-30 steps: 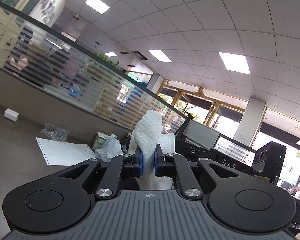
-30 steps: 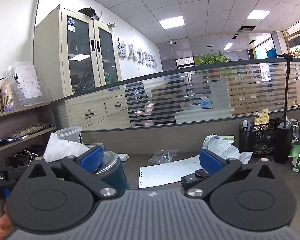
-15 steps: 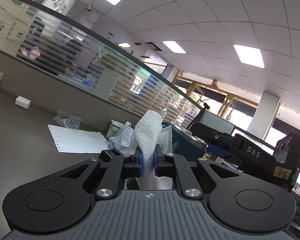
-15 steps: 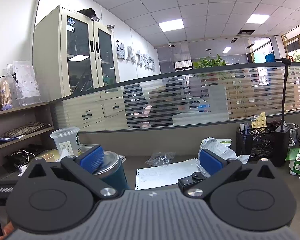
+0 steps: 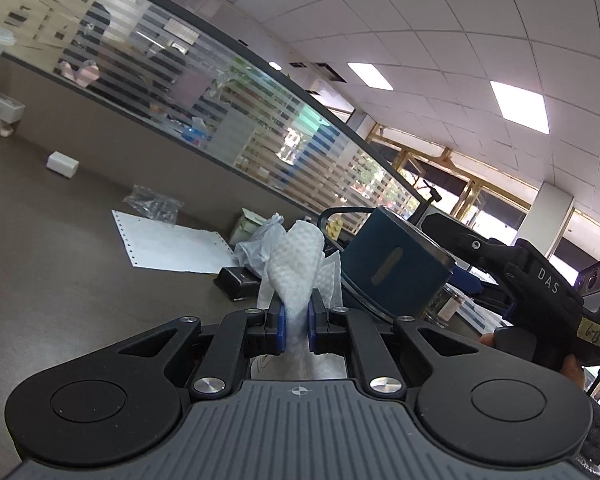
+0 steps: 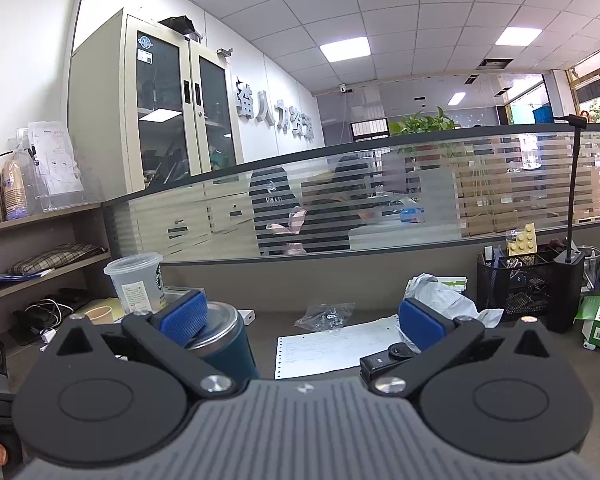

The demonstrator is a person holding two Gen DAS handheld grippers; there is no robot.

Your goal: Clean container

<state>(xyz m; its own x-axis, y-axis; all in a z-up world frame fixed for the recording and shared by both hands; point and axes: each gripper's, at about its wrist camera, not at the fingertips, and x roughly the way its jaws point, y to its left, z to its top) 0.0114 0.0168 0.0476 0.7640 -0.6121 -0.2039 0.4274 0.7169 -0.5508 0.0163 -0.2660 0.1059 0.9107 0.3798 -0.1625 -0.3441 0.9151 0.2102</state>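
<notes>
My left gripper (image 5: 296, 312) is shut on a crumpled white paper towel (image 5: 298, 260), which sticks up between its blue pads. Just right of the towel stands the dark teal container (image 5: 396, 268) with a metal lid. In the right wrist view the same container (image 6: 224, 340) sits inside my right gripper (image 6: 302, 320), close against the left blue pad (image 6: 184, 316). Those jaws stand wide apart, with a big gap from the container to the right pad (image 6: 420, 324). The black body of the right gripper (image 5: 548, 284) shows behind the container in the left wrist view.
On the brown desk (image 5: 60, 260) lie a perforated paper sheet (image 6: 332, 348), a clear plastic bag (image 6: 326, 314), a crumpled white bag (image 6: 444, 296) and a small black device (image 6: 384, 358). A plastic cup (image 6: 138, 284) stands left, a mesh organiser (image 6: 516, 284) right, and a glass partition (image 6: 380, 204) behind.
The left view has dipped and rolled, bringing the container and the right gripper into sight beside the towel. The towel has left the right view's left side. The right gripper kept still.
</notes>
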